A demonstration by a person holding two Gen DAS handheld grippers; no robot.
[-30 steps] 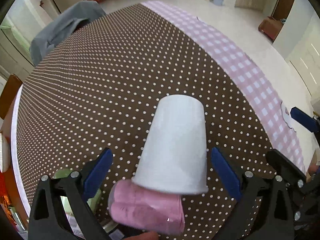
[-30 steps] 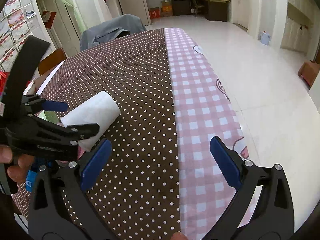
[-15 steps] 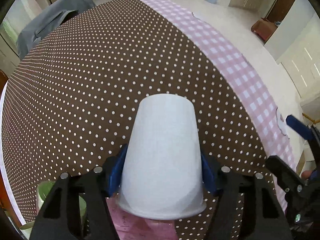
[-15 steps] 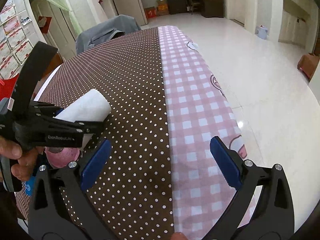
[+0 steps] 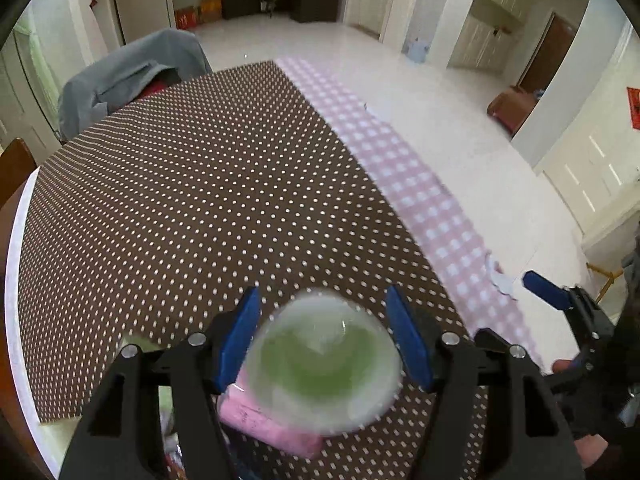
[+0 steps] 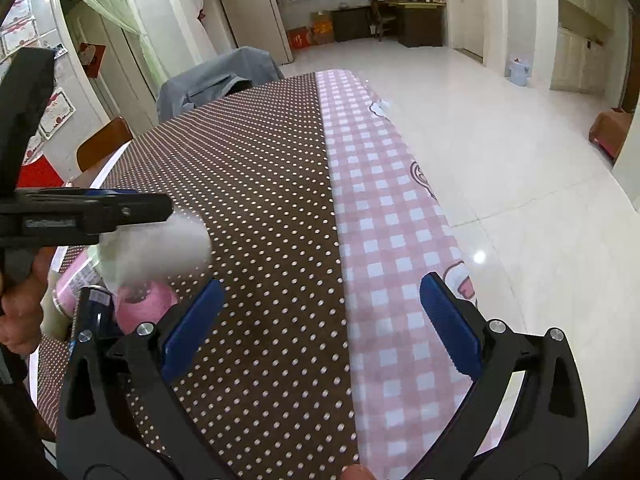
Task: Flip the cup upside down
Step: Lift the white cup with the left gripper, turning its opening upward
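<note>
The left gripper (image 5: pixel 324 336) has its blue pads (image 5: pixel 236 336) pressed against both sides of a white paper cup (image 5: pixel 326 362), which it holds clear of the table. In the left wrist view the cup's round end faces the camera, blurred and glowing green, probably from something green behind the thin base; whether this is the base or the open mouth cannot be told for certain. From the right wrist view the cup (image 6: pixel 160 248) lies roughly sideways in the air, its free end pointing to the right, just above a pink roll (image 6: pixel 146 304) at the near left of the table.

The right gripper (image 6: pixel 320 312) is spread wide with nothing between its fingers, hanging over the seam where the brown polka-dot cloth (image 6: pixel 256 200) meets the pink checked cloth (image 6: pixel 384 216).

By my reading the flip is mid-turn: the cup is lifted and rotated partway. Completing the rotation and setting it down mouth-first on the dotted cloth remain.
</note>
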